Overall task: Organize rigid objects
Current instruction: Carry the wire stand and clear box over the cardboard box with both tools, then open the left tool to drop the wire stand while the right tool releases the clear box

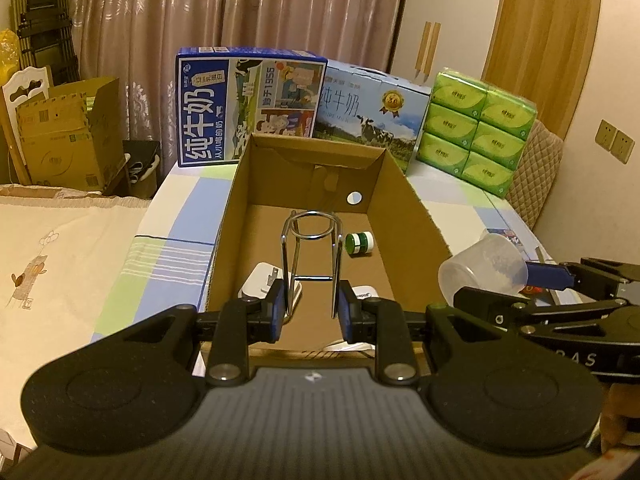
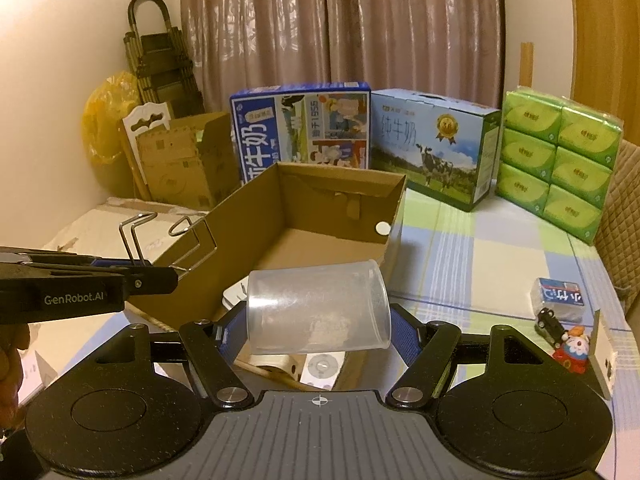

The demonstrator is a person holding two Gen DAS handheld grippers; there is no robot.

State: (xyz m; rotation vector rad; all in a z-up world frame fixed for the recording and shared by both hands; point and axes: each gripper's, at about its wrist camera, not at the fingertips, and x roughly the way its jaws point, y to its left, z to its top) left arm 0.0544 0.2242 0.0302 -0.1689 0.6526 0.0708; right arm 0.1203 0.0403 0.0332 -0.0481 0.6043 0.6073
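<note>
Left wrist cam: the left gripper (image 1: 311, 307) tilts down over the open cardboard box (image 1: 404, 184), jaws clamped on a chrome wire rack (image 1: 312, 256) held upright. Right wrist cam: the right gripper (image 2: 316, 336) angles down too, pads squeezing a clear plastic cup (image 2: 318, 306) lying sideways just before the box's near edge.

Cardboard box (image 1: 404, 216) is sitting mid-bed, open top. Small jar (image 1: 359, 243) is lying inside it, toward the far wall. Wire rack (image 1: 313, 264) is hanging over the box's near end. Two milk cartons (image 2: 300, 132) are standing behind the box, tissue packs (image 2: 560, 160) to their right. Toy car (image 2: 550, 320) is lying right of the box.
</note>
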